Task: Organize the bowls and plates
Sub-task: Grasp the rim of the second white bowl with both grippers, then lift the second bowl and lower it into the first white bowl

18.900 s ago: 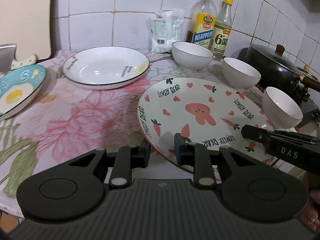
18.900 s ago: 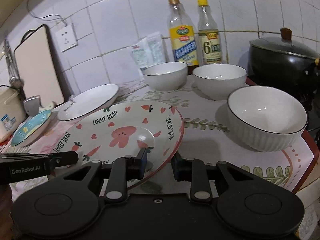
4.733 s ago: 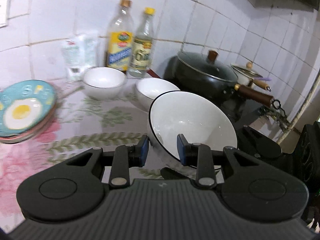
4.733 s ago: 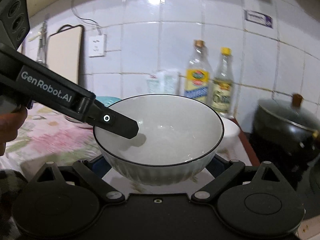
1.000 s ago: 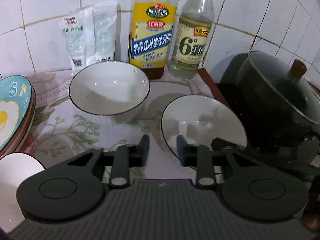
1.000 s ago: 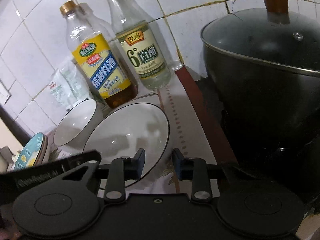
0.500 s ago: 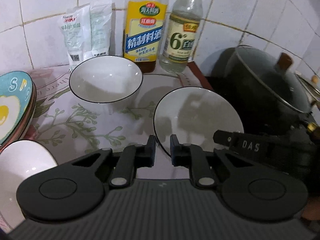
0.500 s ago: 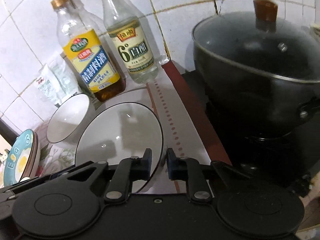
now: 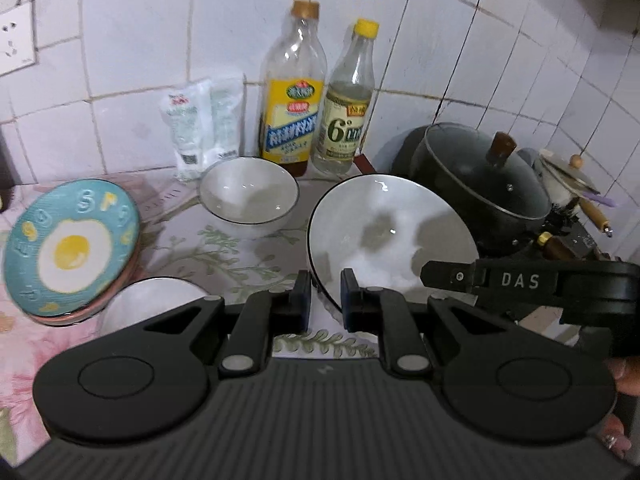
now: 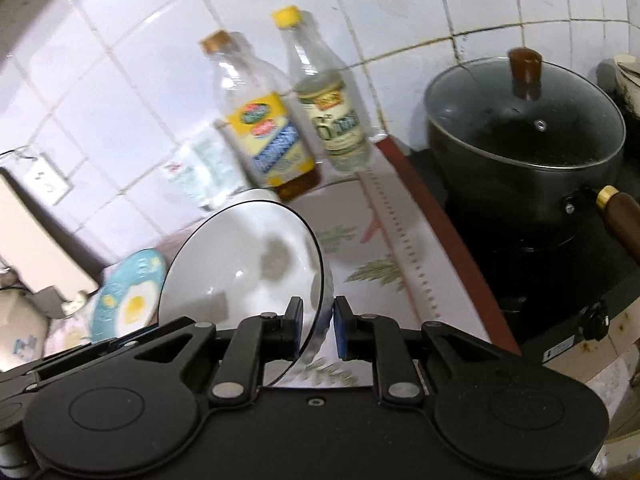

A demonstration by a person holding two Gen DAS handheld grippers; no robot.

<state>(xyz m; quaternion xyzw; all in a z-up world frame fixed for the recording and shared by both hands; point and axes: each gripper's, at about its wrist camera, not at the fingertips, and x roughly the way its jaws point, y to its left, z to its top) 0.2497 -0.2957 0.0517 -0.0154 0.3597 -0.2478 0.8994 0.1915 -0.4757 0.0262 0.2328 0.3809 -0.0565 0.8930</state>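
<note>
A white bowl with a black rim [image 9: 384,236] is lifted off the counter and tilted. My left gripper [image 9: 325,296] is shut on its near rim. My right gripper [image 10: 317,326] is shut on its opposite rim [image 10: 248,264]; the right gripper's body shows at right in the left wrist view [image 9: 520,282]. A second white bowl [image 9: 249,196] stands on the counter by the bottles. A third white bowl [image 9: 152,304] sits near my left gripper, partly hidden. A stack of plates topped by a blue fried-egg plate [image 9: 72,246] stands at the left.
Two bottles [image 9: 292,92] [image 9: 346,100] and white packets [image 9: 202,120] stand against the tiled wall. A black lidded pot [image 9: 480,184] sits on the stove at right, its wooden handle [image 10: 620,216] pointing forward. A cutting board [image 10: 36,248] leans at the far left.
Both grippers closed on the bowl's rim and lifted it off the counter; it now tilts up and the views have pulled back and upward.
</note>
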